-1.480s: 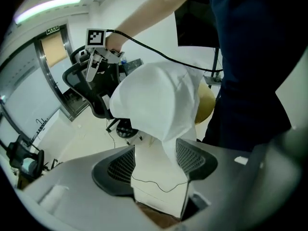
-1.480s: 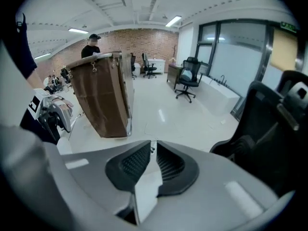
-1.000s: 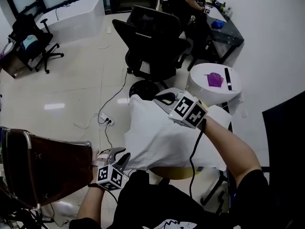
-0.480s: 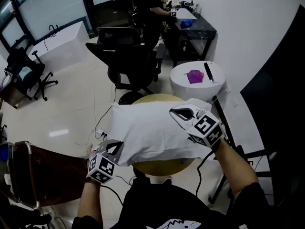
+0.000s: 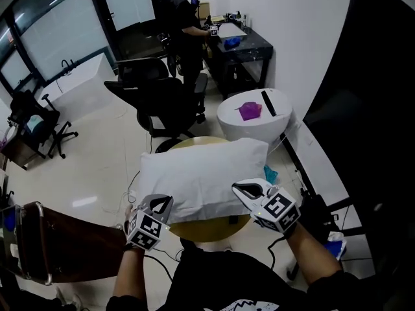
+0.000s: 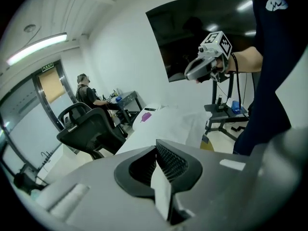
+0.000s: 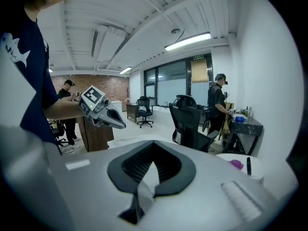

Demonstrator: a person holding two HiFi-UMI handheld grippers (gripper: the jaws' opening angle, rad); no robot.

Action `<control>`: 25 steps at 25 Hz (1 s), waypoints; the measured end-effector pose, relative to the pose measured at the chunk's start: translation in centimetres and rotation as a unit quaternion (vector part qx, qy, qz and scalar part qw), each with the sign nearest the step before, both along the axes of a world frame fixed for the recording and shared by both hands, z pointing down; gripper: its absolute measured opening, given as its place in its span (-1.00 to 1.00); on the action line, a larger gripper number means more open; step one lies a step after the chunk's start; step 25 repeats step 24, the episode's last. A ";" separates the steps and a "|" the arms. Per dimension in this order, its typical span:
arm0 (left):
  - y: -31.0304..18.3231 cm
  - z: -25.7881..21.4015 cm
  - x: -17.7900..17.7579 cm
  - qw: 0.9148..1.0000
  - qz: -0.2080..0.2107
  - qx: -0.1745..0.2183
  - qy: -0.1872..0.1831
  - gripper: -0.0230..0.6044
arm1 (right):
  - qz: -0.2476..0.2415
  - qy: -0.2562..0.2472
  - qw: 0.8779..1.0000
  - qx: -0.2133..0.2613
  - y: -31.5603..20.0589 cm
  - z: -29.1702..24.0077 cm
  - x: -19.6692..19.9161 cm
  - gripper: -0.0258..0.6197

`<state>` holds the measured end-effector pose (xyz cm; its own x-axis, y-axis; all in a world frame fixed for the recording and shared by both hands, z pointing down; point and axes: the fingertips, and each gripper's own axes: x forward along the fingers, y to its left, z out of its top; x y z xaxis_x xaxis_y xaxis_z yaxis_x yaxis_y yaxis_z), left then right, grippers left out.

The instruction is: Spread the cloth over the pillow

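Plump rectangular white pillow [image 5: 201, 173], round tabletop [image 5: 209, 229]

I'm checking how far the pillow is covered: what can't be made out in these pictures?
Left gripper view: how much cloth hangs past the shut left hand-held gripper; its own body hides it.
Head view: where cloth ends and pillow begins; white on white.
Head view: the yellow table's legs, hidden under pillow and person.
Head view: the purple thing; too small to name.
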<state>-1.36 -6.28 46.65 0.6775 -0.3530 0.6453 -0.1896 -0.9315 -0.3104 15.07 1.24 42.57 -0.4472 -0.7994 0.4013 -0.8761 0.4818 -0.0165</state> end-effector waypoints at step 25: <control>6.8 2.6 1.1 0.995 0.062 -0.075 0.005 -0.96 | 0.009 -0.033 0.998 -0.044 5.2 4.7 -1.9 -0.90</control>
